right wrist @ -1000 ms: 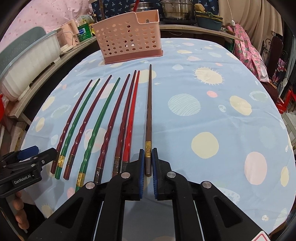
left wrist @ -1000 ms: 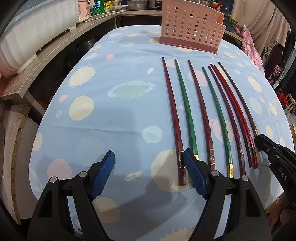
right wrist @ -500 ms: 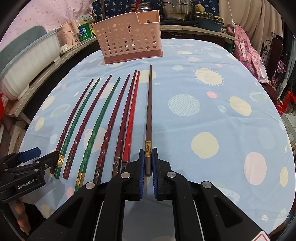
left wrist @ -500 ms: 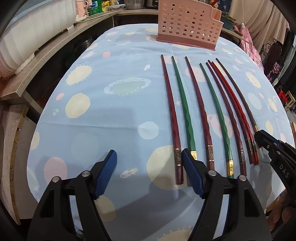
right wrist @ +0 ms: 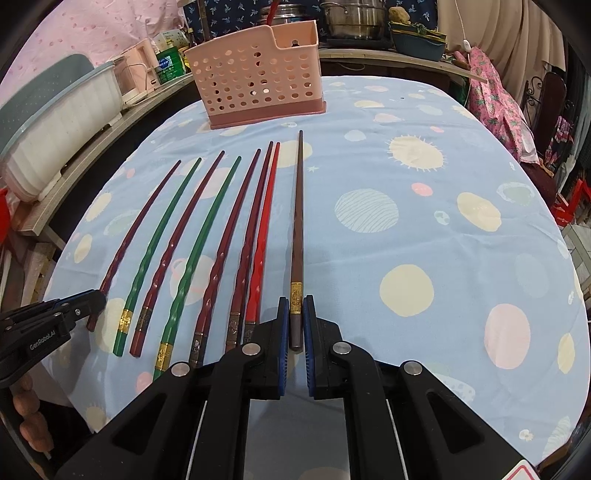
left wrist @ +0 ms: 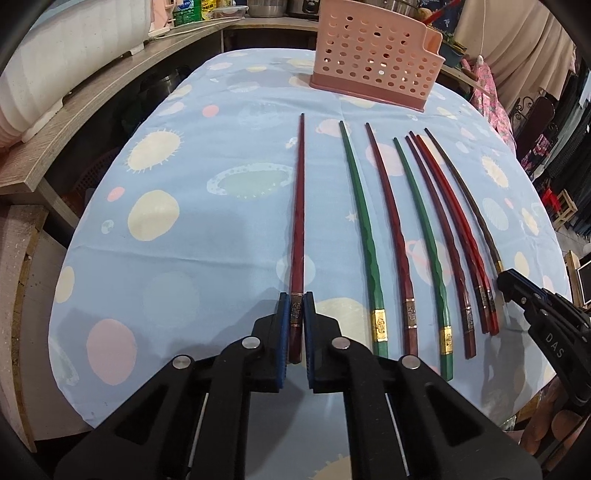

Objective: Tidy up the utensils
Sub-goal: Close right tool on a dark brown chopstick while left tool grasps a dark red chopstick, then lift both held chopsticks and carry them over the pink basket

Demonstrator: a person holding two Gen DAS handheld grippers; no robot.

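Dark red is the colour of the chopstick [left wrist: 298, 229] that the left gripper [left wrist: 295, 314] is pinching near its thick end. It lies flat on the cloth and points at the basket. The blue pads [left wrist: 283, 325] press it from both sides.

On the other side, the right gripper [right wrist: 295, 317] is pinching a brown chopstick [right wrist: 297, 229] the same way, just behind its gold band. That one also looks to be lying on the cloth.

Between these two lie six more sticks in a row: two green chopsticks [left wrist: 360, 221], three more dark red ones and one bright red chopstick [right wrist: 264, 229]. All of them point the same way.

Far across the table stands the pink basket [right wrist: 255, 81] with round holes. I think this is where the sticks should go. No stick from the row can be seen in it.

So the job looks like it is only starting. Two sticks are grabbed but not put away, and the six others wait.

The blue tablecloth [right wrist: 443, 184] with pale spots covers the table. Pots [right wrist: 351, 18] and a white tub [right wrist: 55, 129] sit on the shelves behind.
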